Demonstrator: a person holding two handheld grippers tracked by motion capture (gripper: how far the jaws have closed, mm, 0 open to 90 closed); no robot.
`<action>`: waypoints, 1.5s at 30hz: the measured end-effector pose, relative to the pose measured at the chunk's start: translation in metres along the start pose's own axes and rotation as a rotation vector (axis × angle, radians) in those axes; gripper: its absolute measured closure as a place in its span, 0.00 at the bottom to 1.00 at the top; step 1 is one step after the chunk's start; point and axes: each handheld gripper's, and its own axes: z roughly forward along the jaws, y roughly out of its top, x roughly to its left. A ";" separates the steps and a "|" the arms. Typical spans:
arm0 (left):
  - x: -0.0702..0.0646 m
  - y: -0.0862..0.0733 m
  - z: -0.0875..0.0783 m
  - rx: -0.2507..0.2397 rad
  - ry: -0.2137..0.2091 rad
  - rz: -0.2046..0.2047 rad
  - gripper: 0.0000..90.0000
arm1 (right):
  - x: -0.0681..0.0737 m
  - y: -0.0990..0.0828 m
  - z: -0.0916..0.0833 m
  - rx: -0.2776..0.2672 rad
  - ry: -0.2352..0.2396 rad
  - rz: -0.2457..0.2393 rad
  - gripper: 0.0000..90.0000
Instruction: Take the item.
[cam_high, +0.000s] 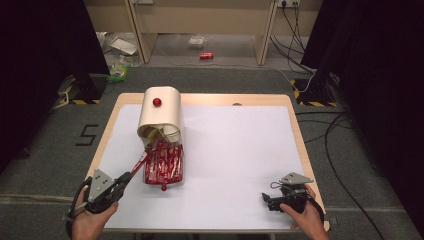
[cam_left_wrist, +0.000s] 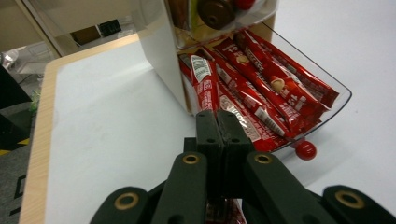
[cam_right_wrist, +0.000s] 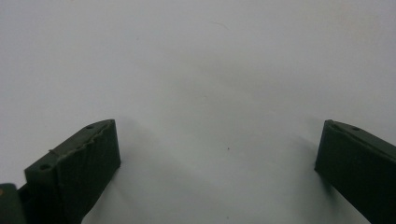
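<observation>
On grey carpet, a wood-edged table (cam_high: 295, 130) — white mat (cam_high: 235, 155) on top.

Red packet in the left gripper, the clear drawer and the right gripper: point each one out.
red packet (cam_high: 139, 161), high view, its middle stretch.
clear drawer (cam_left_wrist: 337, 86), left gripper view, its front rim.
right gripper (cam_high: 266, 199), high view, between its fingertips.

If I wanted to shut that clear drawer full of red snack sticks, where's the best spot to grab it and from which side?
Take the red knob on the clear drawer front, coming from the person's side of the table. It juts out free of the red sachets, and the drawer slides straight back into the white box. The open right gripper looks free to do it.
</observation>
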 end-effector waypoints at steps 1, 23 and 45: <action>0.002 0.000 -0.001 -0.002 0.005 -0.004 0.98 | 0.000 0.000 0.000 0.000 0.000 0.001 0.00; 0.029 -0.016 0.001 0.021 0.060 -0.061 0.98 | 0.000 0.000 0.000 0.000 0.000 0.001 0.00; 0.037 -0.036 0.023 0.090 0.078 -0.085 0.98 | 0.000 0.000 0.000 0.000 0.000 0.001 0.00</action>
